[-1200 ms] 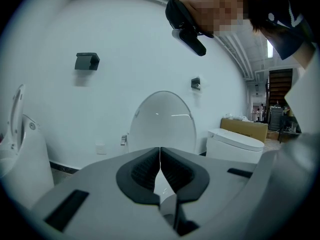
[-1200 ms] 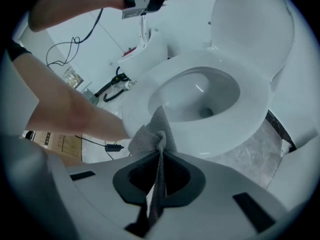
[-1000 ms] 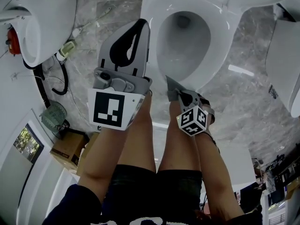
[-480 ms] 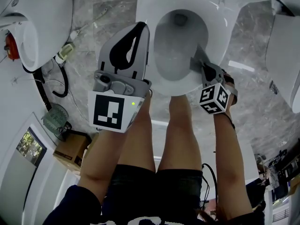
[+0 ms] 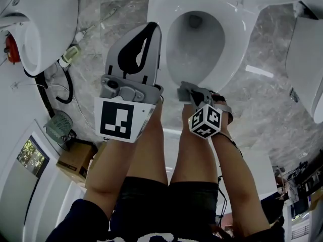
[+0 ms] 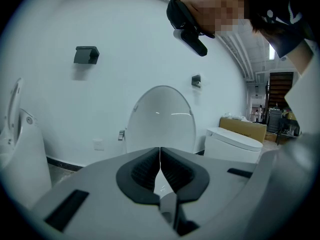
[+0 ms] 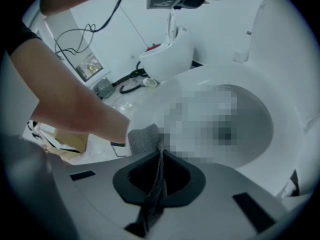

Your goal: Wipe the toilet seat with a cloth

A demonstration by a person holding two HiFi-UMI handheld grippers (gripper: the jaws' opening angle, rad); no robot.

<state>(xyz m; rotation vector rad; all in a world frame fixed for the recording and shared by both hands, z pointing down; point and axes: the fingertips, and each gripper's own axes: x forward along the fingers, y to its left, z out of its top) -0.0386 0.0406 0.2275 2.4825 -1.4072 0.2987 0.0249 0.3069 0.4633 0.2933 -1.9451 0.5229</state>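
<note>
R gripper point(image 5: 182, 89) back at seat point(image 5: 237, 42) front rim — fingers tight on cloth point(image 7: 144, 138); L gripper point(image 5: 153, 26) fingers together.

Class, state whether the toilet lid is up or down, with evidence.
Up: the lid stands upright against the wall, and the bowl lies uncovered.

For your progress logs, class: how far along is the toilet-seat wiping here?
Done: the grey woven cloth is clamped in the right hand-held gripper. In hand: it sits at the front edge of the white toilet seat. Left: the wiping itself; no wiped area shows. The left hand-held gripper is shut, empty.
</note>
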